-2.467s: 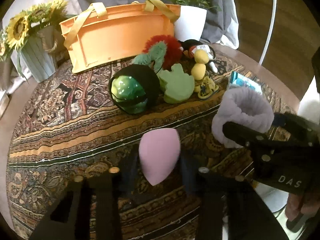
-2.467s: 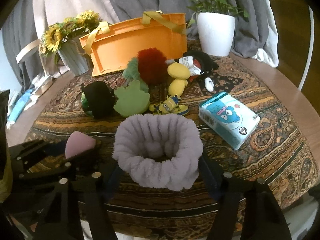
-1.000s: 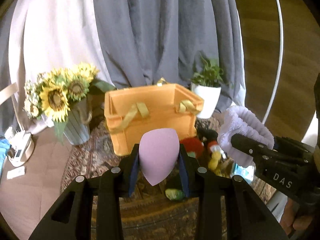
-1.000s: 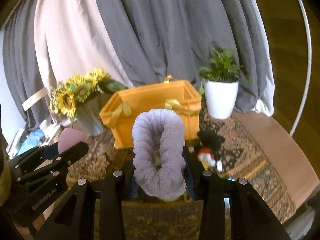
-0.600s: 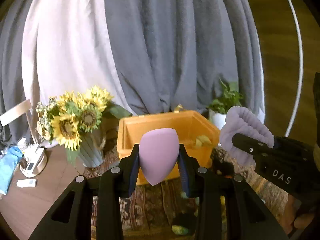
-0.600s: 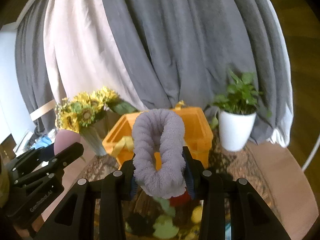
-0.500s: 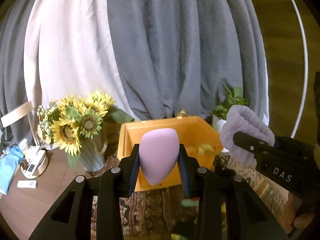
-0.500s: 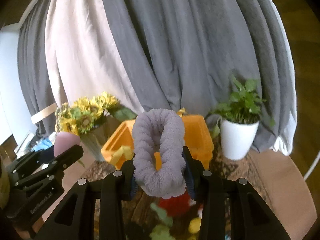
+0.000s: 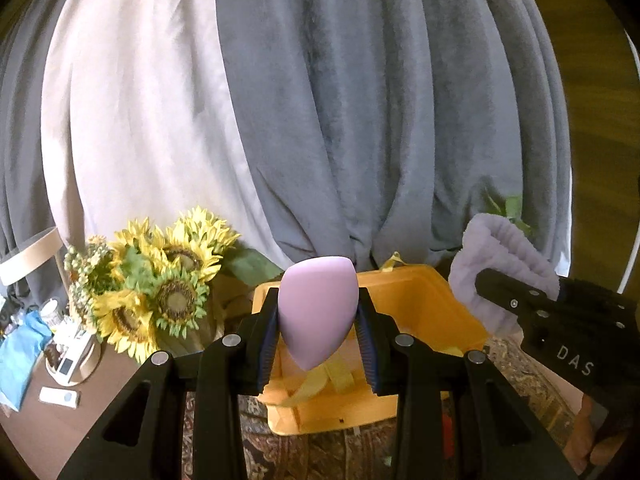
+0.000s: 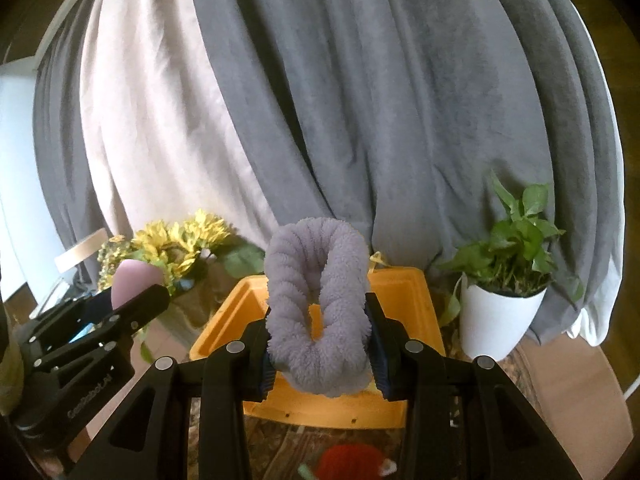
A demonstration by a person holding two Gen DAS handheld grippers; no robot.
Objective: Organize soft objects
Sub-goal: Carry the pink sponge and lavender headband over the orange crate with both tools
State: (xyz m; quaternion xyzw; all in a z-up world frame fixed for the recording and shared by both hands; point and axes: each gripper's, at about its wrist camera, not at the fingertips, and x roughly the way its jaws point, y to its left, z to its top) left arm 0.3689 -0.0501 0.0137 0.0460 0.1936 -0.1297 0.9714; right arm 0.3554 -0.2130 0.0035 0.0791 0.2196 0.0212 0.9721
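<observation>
Orange basket (image 9: 420, 292), lying open-topped just ahead of and below both hand-held grippers: left hand-held gripper (image 9: 318, 338) is clamping pink sponge (image 9: 318, 312), point down; right hand-held gripper (image 10: 318, 354) is squeezing lilac fleecy band (image 10: 316, 300), equally near.

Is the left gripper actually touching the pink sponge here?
Touching. The left wrist view shows the left gripper with both pads pressed against the sides of the pink sponge, which is held clear above the orange basket.
</observation>
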